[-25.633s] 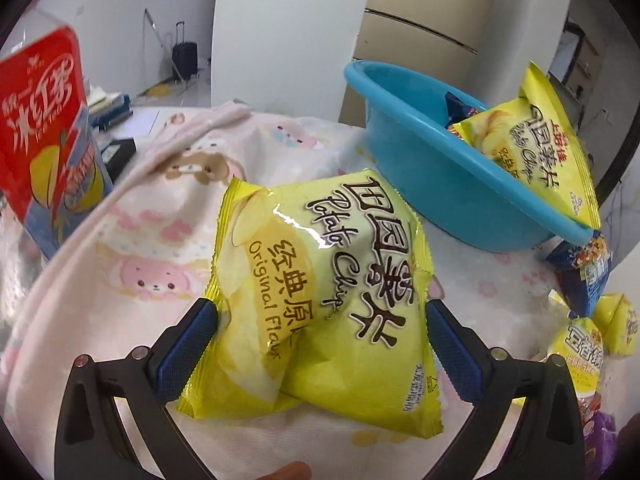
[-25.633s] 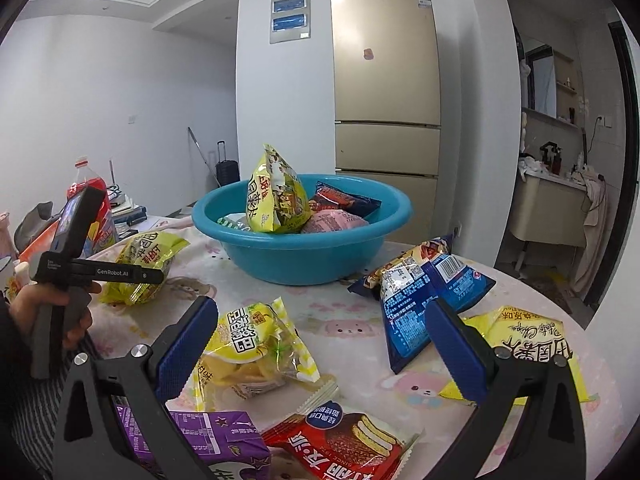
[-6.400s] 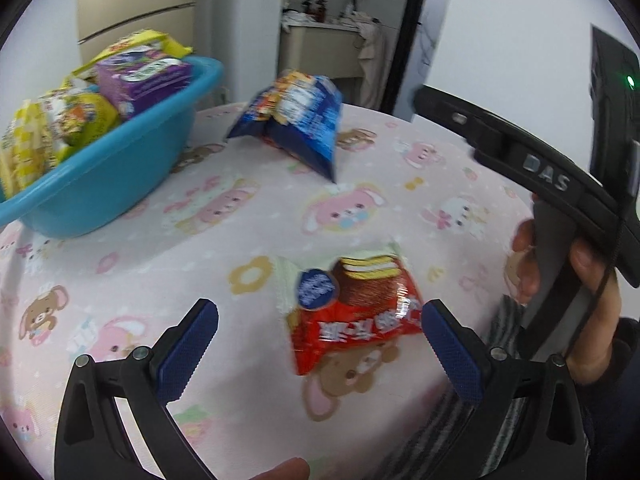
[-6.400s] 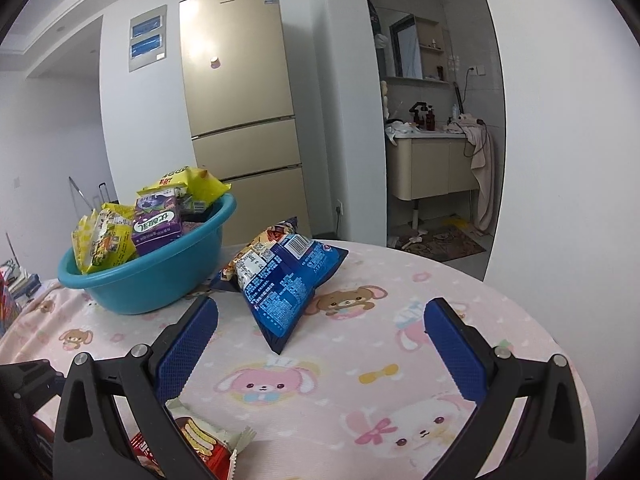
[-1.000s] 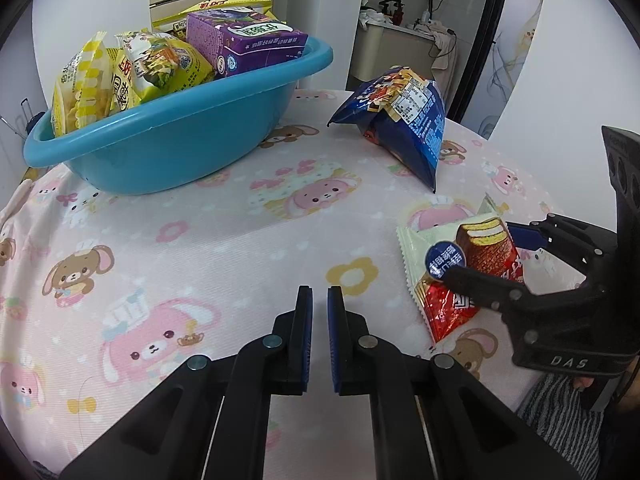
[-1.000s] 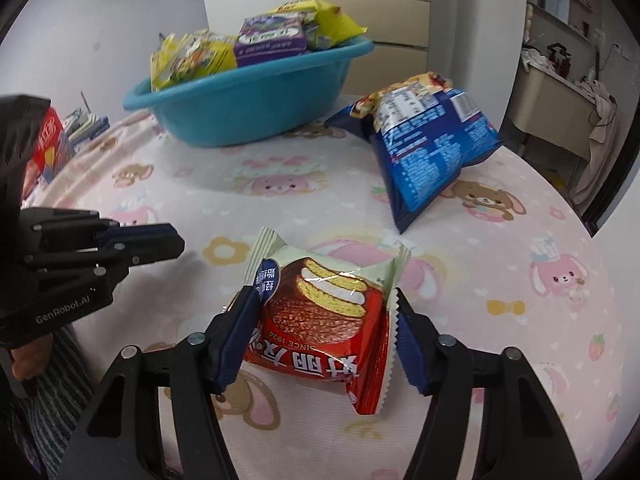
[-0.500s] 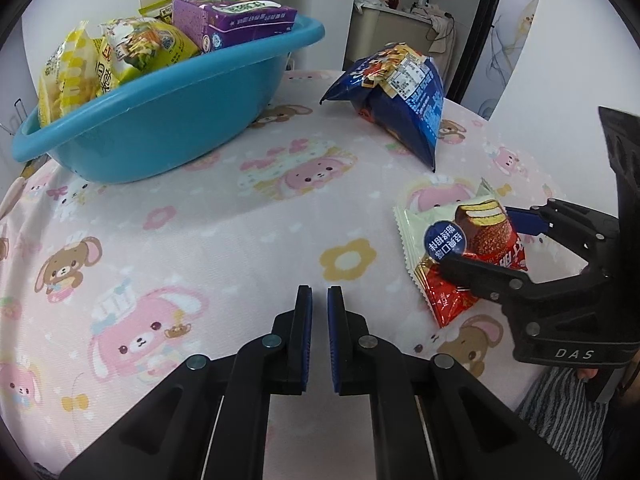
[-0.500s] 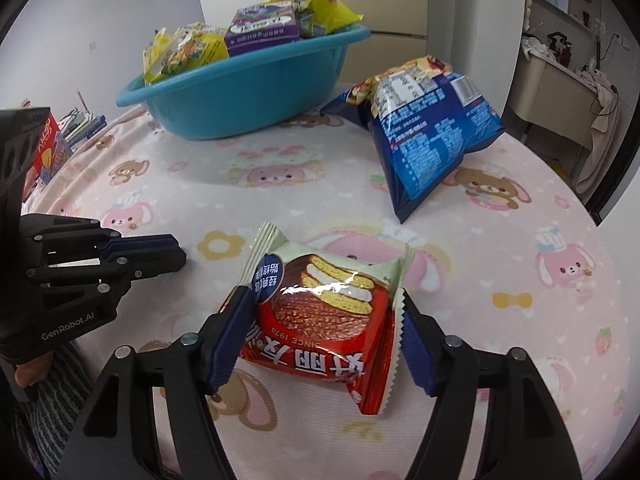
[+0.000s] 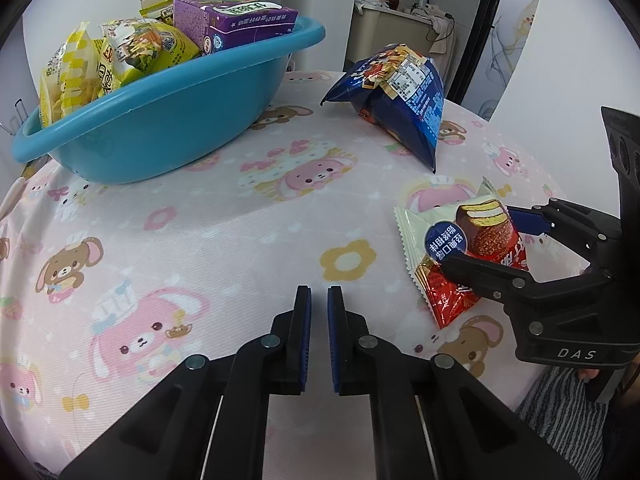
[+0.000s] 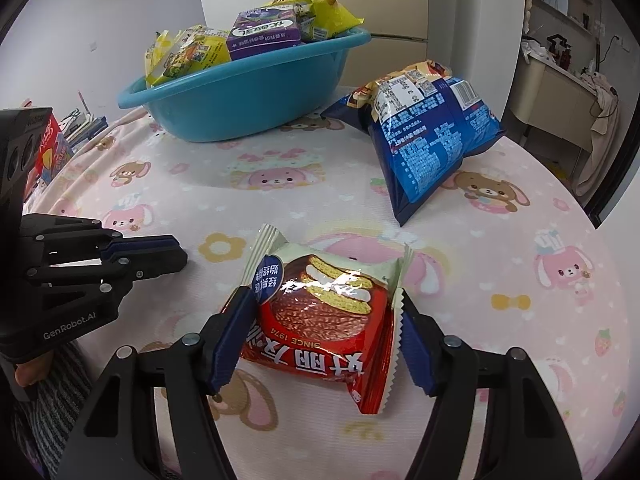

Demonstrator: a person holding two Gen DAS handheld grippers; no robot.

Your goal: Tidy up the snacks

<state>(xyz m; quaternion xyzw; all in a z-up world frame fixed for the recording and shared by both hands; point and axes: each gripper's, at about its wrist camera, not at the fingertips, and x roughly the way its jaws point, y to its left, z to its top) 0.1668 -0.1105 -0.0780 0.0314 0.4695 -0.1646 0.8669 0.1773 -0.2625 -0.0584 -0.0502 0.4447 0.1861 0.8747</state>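
Left wrist view first: the pink cartoon table (image 9: 224,240) fills most of the picture. Many snacks lay on it a while ago. Now only two are out on it.

The blue basin (image 9: 160,120) sits at the far left of the table and is much fuller than before. Yellow bags (image 9: 80,68) and a purple box (image 9: 240,20) stick up over its rim. What lies under them is hidden.

The blue bag (image 10: 432,140) lies just to the right of the basin, in the same spot as before.

The red pie packet (image 10: 324,312) is at the near edge of the table, inside the right claw (image 10: 322,298). The claw is clamped on it, with one blue pad on each side edge. A second ago it squeezed tighter and the packet looked narrower. Now the packet spreads out wider. I cannot tell if the packet's bottom rests on the table or hangs just above it. In the left wrist view, the far finger is mostly hidden behind the packet.

The left claw (image 9: 318,292) is pressed together with nothing in it, near the table and to the left of the packet. A few seconds ago it stood wide apart around this packet.

A red-labelled thing (image 10: 52,152) at the left edge is half hidden behind the left claw's body.
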